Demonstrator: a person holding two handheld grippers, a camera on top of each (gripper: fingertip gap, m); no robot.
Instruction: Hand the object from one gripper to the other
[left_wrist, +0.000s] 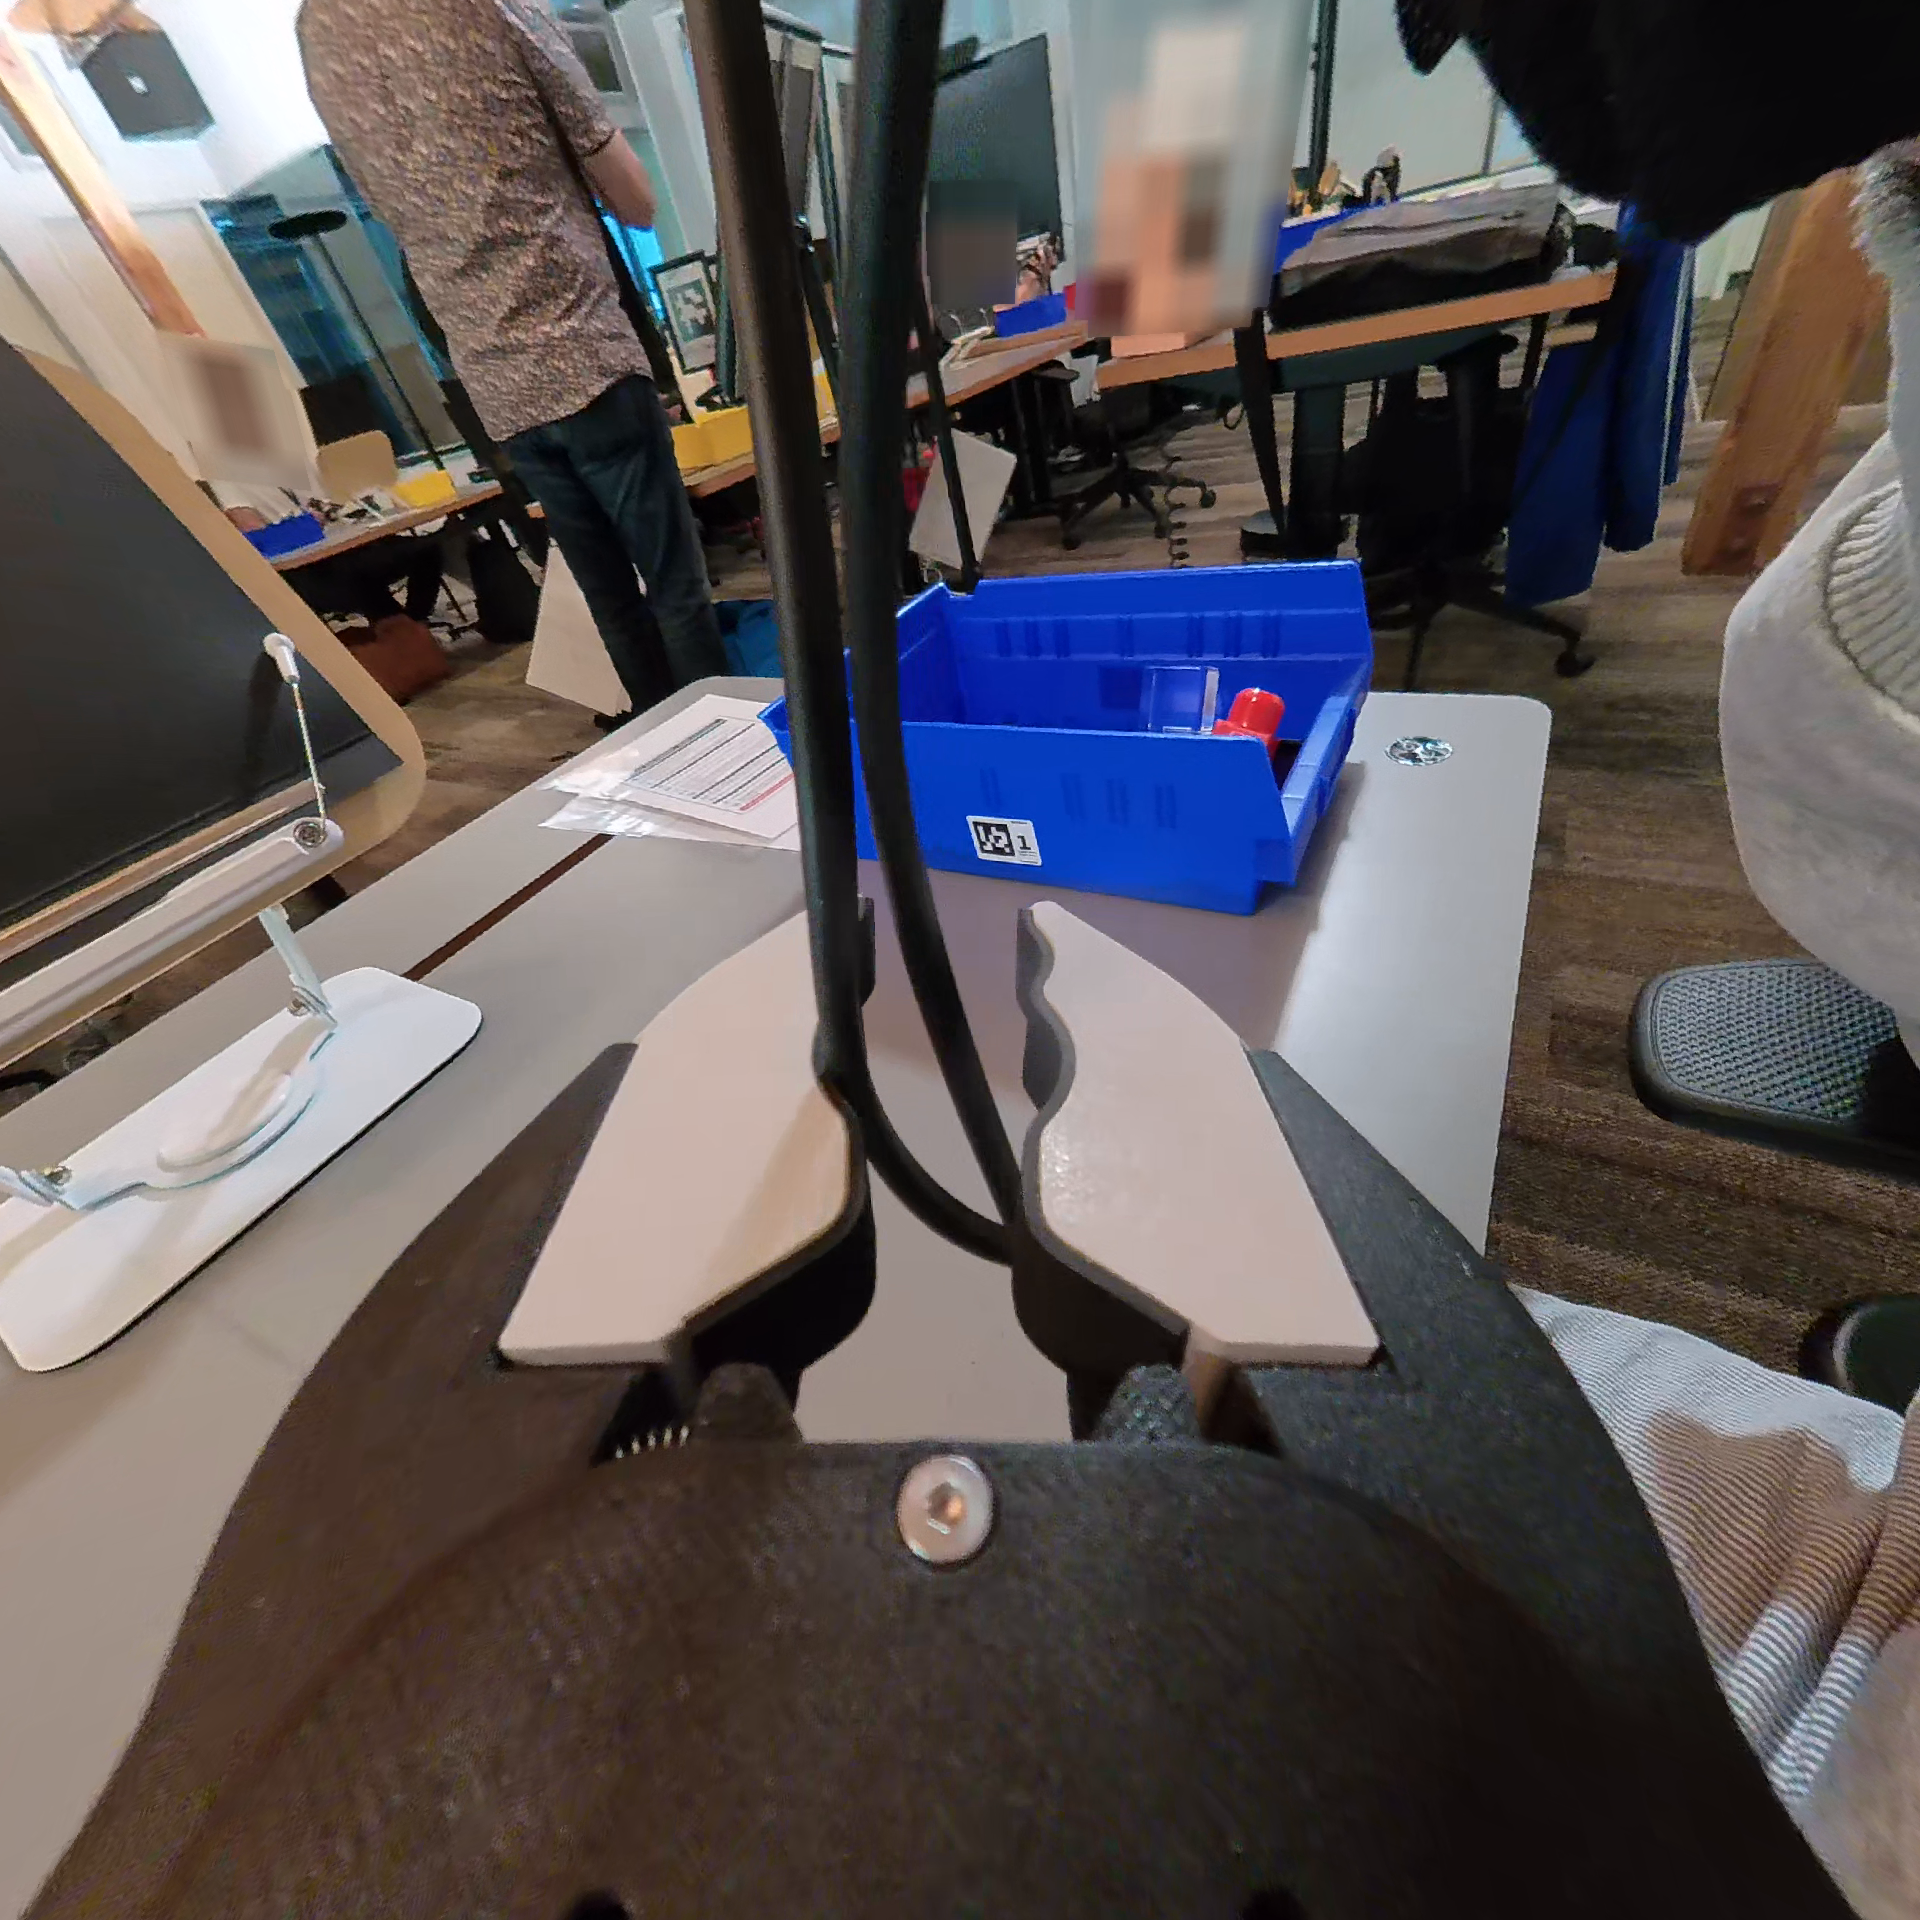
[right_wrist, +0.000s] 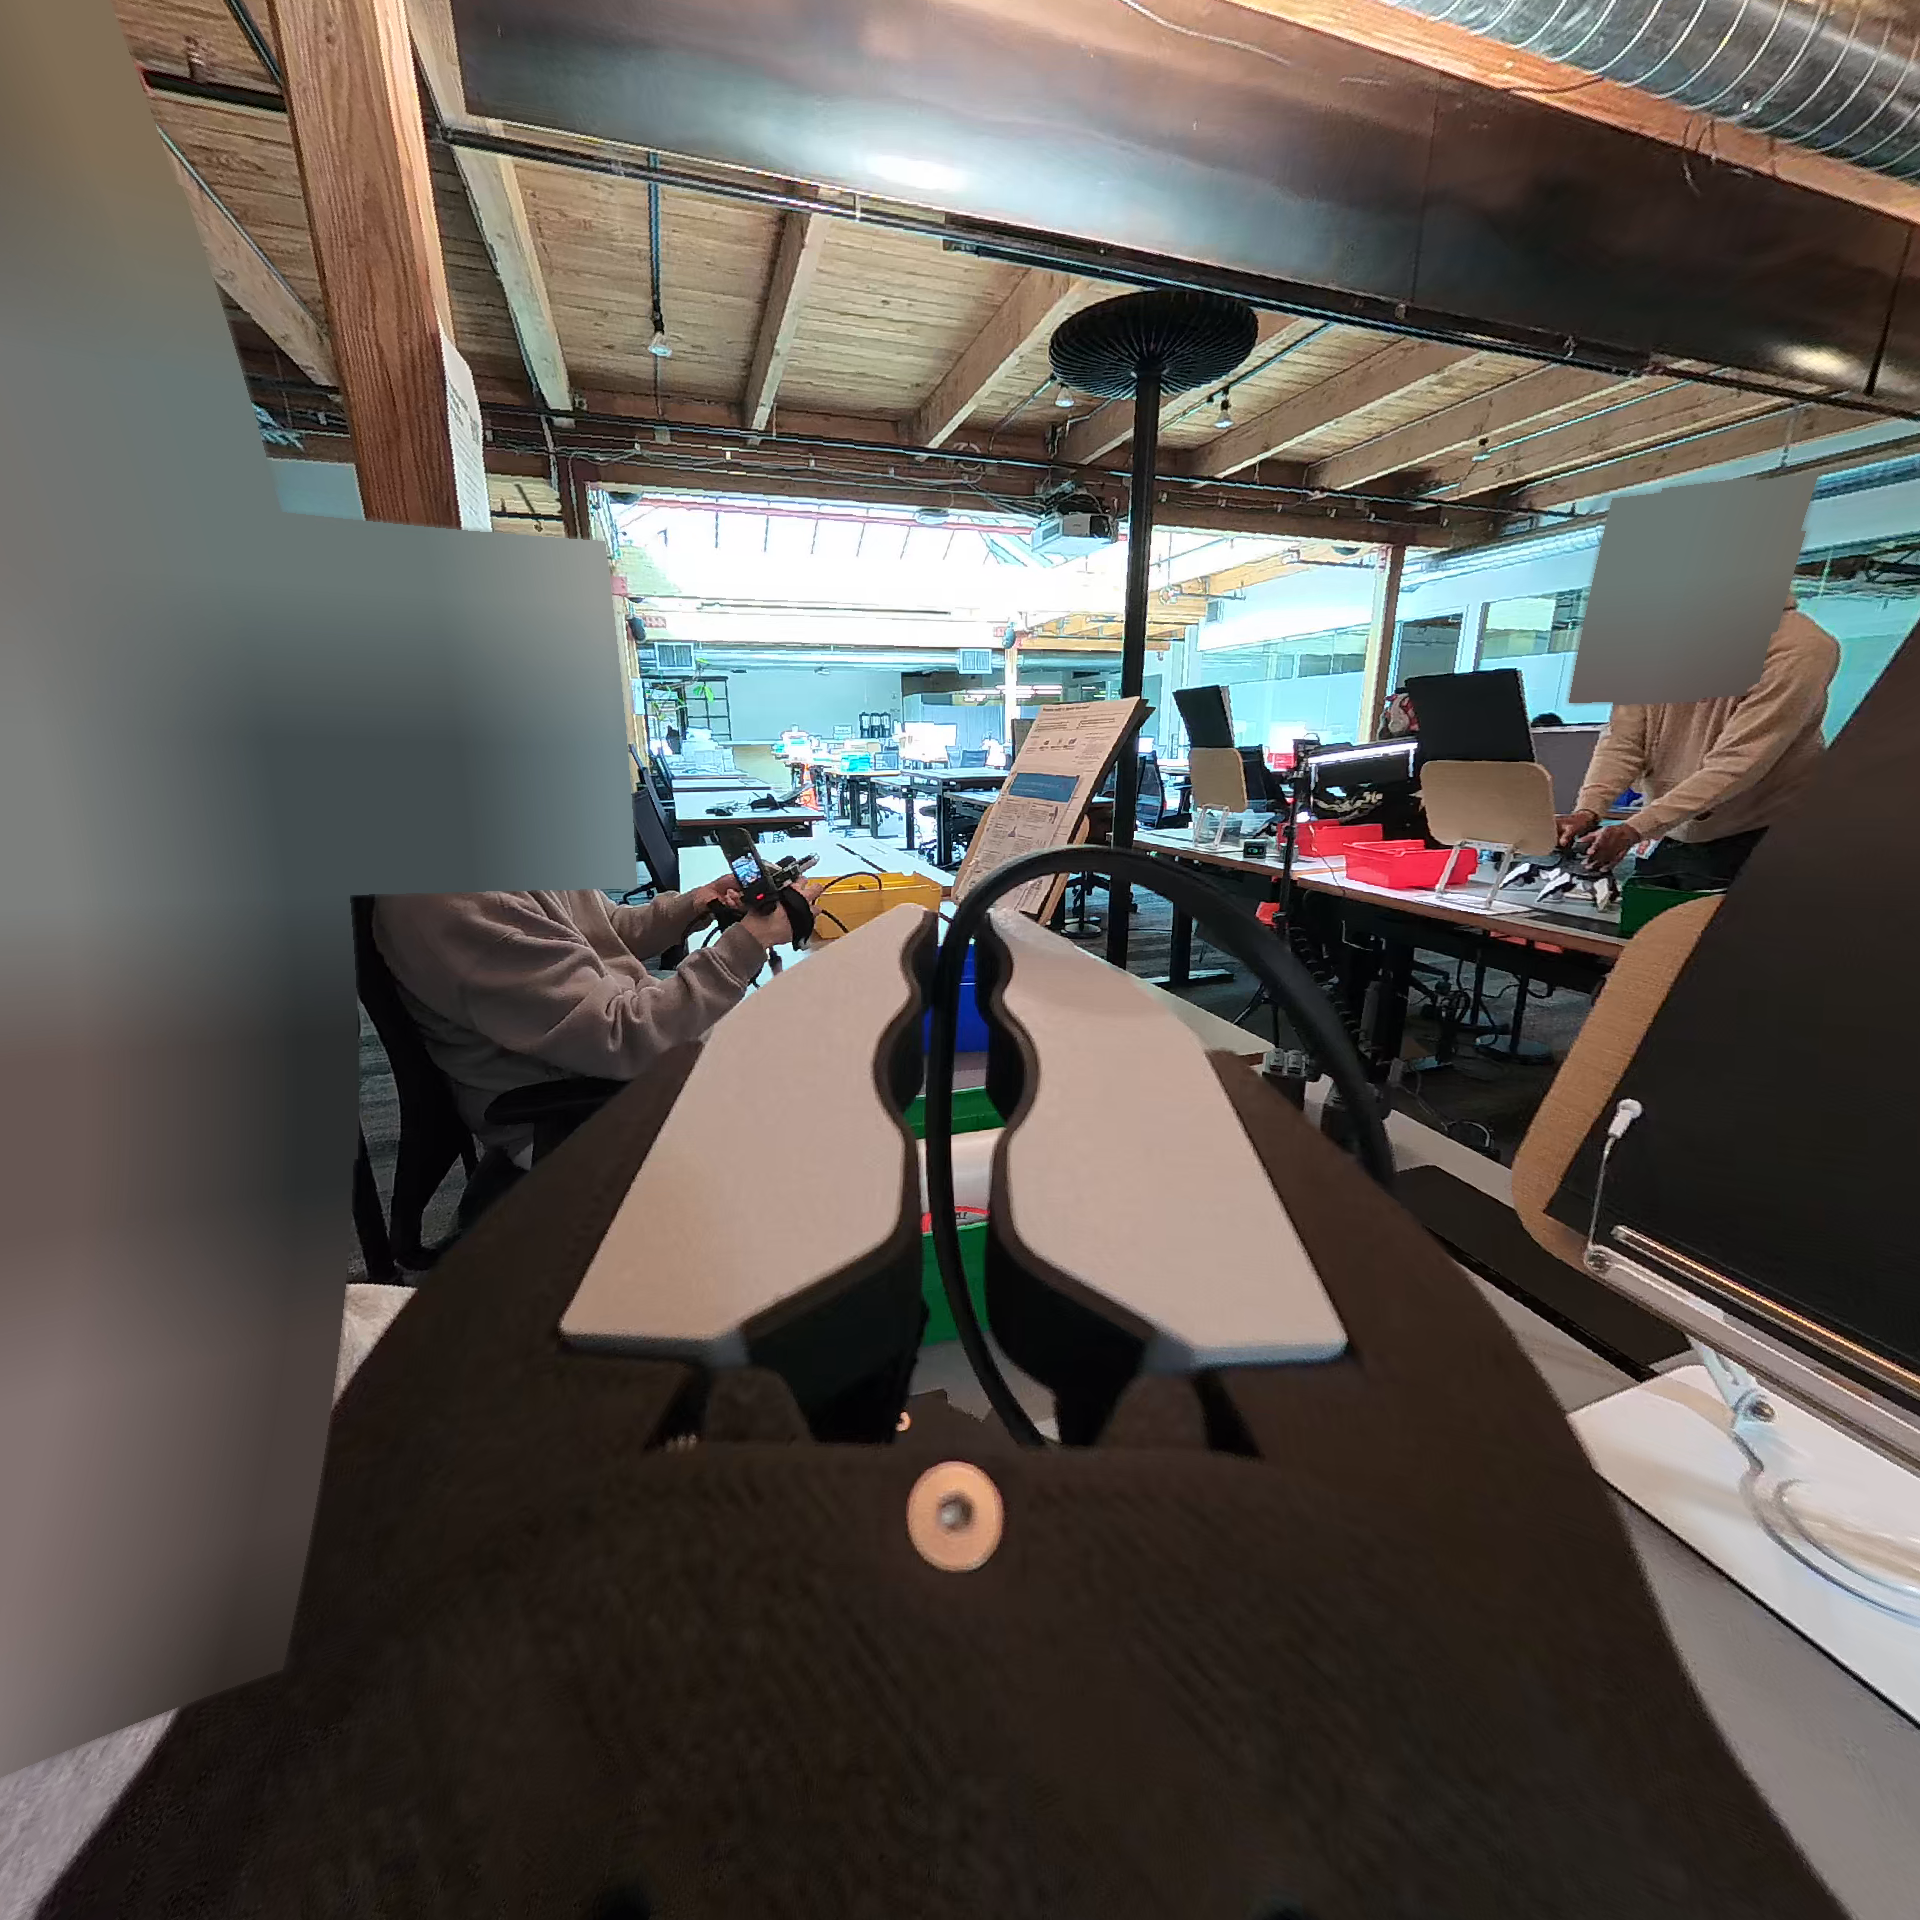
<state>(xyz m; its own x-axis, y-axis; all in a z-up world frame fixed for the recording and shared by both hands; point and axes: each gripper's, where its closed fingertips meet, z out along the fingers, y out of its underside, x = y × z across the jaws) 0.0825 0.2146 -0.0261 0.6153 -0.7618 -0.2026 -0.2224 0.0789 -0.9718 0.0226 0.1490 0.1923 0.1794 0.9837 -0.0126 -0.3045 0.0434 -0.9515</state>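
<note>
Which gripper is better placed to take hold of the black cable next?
Left. The left gripper is open with the black cable looped between its fingers, so it need only close. The right gripper already appears shut on it.

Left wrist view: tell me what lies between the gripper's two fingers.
In the left wrist view, a thin black rubbery cable runs up between the fingers of the left gripper, looping at their base; one strand lies against the left finger, and grey tabletop shows behind.

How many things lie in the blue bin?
2 visible: a clear cube and a red piece beside it, both at the right end of the bin. Its near wall may hide more.
</note>
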